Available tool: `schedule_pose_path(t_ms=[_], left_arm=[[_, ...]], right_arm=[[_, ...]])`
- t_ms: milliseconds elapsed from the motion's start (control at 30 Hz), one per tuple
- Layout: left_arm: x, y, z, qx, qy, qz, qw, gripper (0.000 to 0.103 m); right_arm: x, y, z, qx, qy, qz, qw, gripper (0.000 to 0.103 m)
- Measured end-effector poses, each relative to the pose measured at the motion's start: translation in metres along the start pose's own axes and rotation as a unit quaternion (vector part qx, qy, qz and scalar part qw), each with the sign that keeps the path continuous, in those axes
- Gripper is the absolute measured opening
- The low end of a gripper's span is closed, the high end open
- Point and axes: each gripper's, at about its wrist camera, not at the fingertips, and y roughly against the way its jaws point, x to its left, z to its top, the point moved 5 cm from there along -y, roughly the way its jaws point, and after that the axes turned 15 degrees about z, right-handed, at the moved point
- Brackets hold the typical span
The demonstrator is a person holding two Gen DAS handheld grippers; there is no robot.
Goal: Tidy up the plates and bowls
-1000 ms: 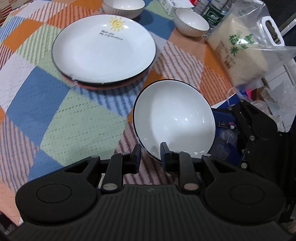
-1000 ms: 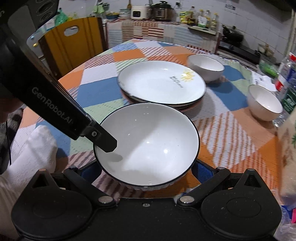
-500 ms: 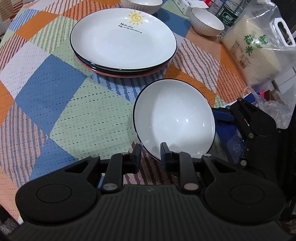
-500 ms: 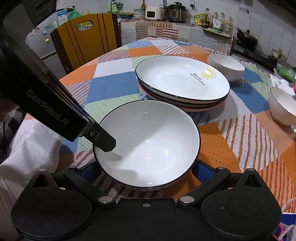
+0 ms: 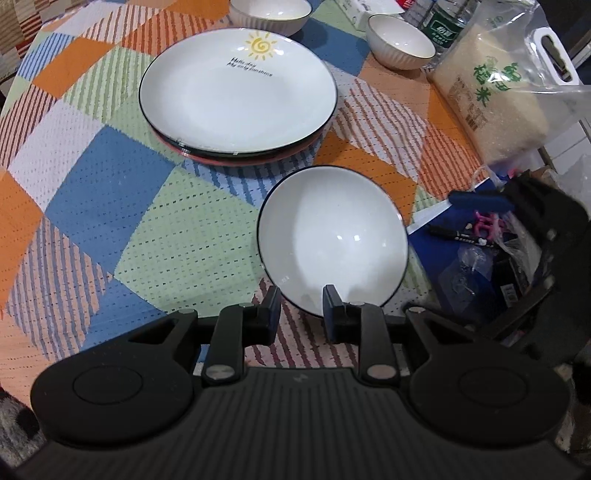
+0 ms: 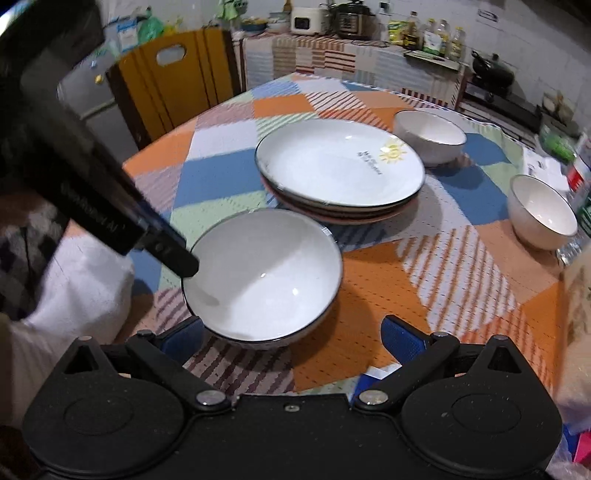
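My left gripper is shut on the near rim of a white black-rimmed bowl and holds it tilted above the patchwork tablecloth; the bowl also shows in the right wrist view. My right gripper is open and empty, just behind and below the bowl, not touching it. A stack of plates topped by a white plate with a sun print lies beyond the bowl and also shows in the right wrist view. Two white ribbed bowls stand further back.
A bag of rice and a water bottle stand at the table's right edge. A plastic bag with small items hangs off the right. A yellow chair stands behind the table.
The right gripper has pulled back from the bowl, which its open fingers flanked before. The left gripper still holds the bowl. Both views have shifted relative to the plates.
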Motion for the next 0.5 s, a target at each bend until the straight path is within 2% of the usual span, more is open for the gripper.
schedule_pose_path(t_ms=[233,367,433,500], left_arm=[[-0.006,0.026,0.016,-0.020,-0.024,0.018,0.9993,0.027],[-0.008,0.041,0.036,-0.033,-0.027,0.027,0.9987,0.028],[-0.009,0.048,0.048,-0.043,-0.029,0.028,0.9983,0.029],[-0.011,0.054,0.060,-0.049,-0.029,0.029,0.9979,0.030]], right_arm=[[-0.029,0.042,0.020,-0.038,-0.062,-0.036,0.997,0.103],[-0.050,0.064,0.033,-0.081,-0.136,-0.030,0.987,0.103],[-0.055,0.072,0.038,-0.094,-0.136,-0.043,0.985,0.103],[-0.058,0.079,0.046,-0.108,-0.118,-0.076,0.984,0.103]])
